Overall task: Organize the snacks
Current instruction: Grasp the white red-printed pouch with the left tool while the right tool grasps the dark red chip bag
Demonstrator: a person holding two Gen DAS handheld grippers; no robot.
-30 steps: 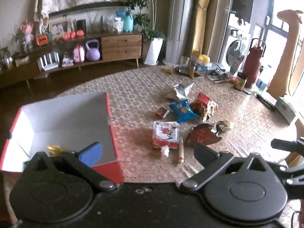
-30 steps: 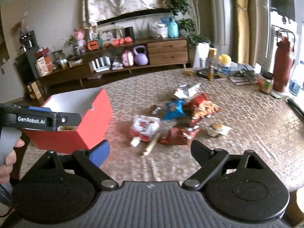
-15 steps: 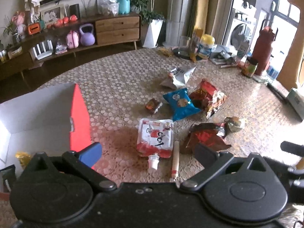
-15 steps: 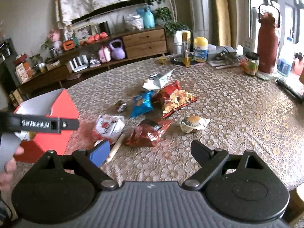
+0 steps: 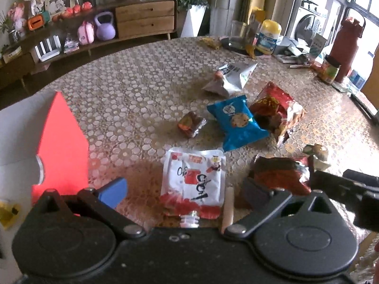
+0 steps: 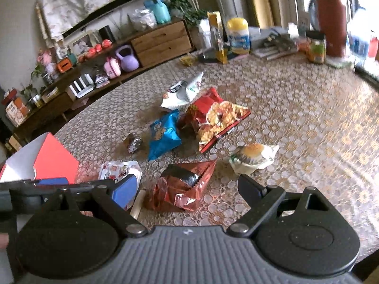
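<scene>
Several snacks lie on the patterned table. In the left wrist view: a white and red spout pouch, a thin stick, a blue cookie bag, a red chip bag, a dark red foil bag, a small brown pack and a silver bag. A red box stands at left. My left gripper is open just above the pouch. My right gripper is open over the foil bag; a wrapped bun lies to its right.
At the table's far edge stand a yellow-lidded jar, a dark red thermos, a small jar and papers. A yellow packet lies inside the box. A wooden sideboard stands beyond the table.
Both grippers have moved right and down from the red box towards the snack pile. The left now hangs over the pouch, the right over the foil bag. Both stay open.
</scene>
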